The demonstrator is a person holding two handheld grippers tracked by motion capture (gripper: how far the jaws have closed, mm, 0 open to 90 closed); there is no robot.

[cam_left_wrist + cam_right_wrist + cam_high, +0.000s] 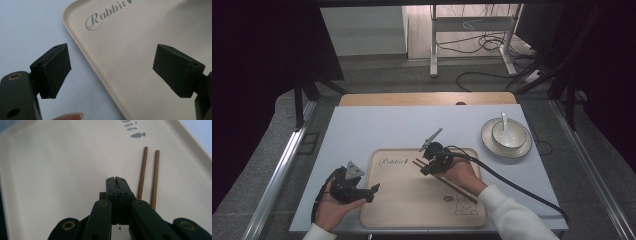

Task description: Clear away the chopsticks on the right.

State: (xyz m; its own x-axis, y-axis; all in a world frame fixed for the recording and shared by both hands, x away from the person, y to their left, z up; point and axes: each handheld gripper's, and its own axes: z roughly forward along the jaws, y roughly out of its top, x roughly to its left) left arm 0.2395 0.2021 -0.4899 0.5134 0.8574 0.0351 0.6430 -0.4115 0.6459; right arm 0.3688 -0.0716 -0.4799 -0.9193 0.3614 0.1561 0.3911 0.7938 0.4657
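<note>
Chopsticks: a pair of brown sticks, laid side by side and nearly parallel on the beige tray, toward its right half, w/ the far tips just below the "Rabbit" lettering. The right hand-held gripper is held over the tray just beside the sticks; its jaws are pressed together w/ nothing between them, as seen in the right gripper view. The left hand-held gripper is held at the tray's left rim, jaws spread wide and empty, one jaw over the tabletop, the other over the tray.

Progress (judged): placement of the chopsticks on the tray appears done. A plate carrying a small bowl w/ a white spoon stands on the tabletop, well apart from the tray at the right; transfer of these, if intended, is not yet begun.
</note>
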